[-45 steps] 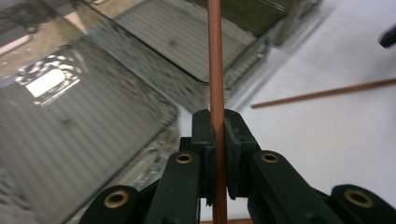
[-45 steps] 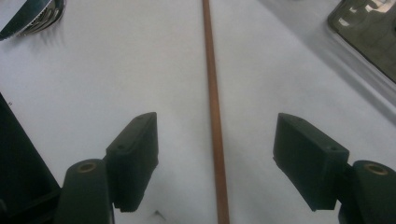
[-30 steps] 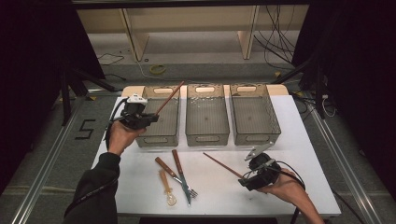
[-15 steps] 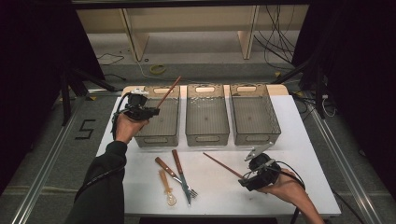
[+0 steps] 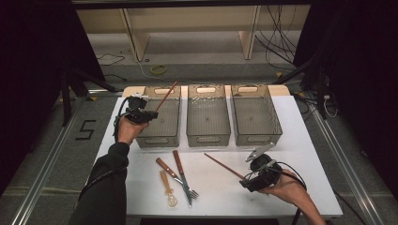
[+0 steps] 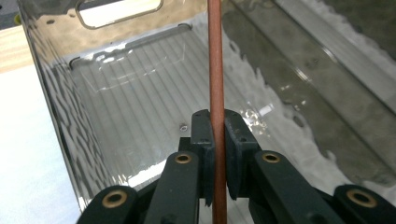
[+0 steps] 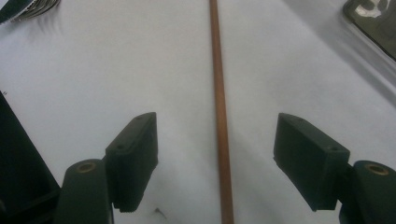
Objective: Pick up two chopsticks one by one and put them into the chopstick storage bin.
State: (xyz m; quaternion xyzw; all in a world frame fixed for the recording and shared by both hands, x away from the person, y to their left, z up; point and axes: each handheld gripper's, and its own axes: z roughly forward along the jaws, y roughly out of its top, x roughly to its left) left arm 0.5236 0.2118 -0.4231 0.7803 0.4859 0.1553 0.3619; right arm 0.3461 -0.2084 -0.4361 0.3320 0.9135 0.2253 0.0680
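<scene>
My left gripper (image 5: 149, 114) (image 6: 217, 149) is shut on a brown chopstick (image 5: 165, 97) (image 6: 215, 60), which slants up over the left clear bin (image 5: 158, 139) (image 6: 60, 107). The gripper hangs above that bin's near left part. A second brown chopstick (image 5: 223, 166) (image 7: 218, 102) lies flat on the white table (image 5: 216, 197). My right gripper (image 5: 245, 182) (image 7: 215, 158) stands open at its near end, one jaw on each side of the stick, the pads apart from it.
Two more clear bins, the middle bin (image 5: 208, 137) and the right bin (image 5: 257, 138), stand in a row behind. A brown-handled knife (image 5: 167, 168), a fork (image 5: 185, 180) and a pale spoon (image 5: 168, 190) lie at front centre.
My left hand has moved right and lower with the chopstick, down toward the left bin. The right hand has stayed put.
</scene>
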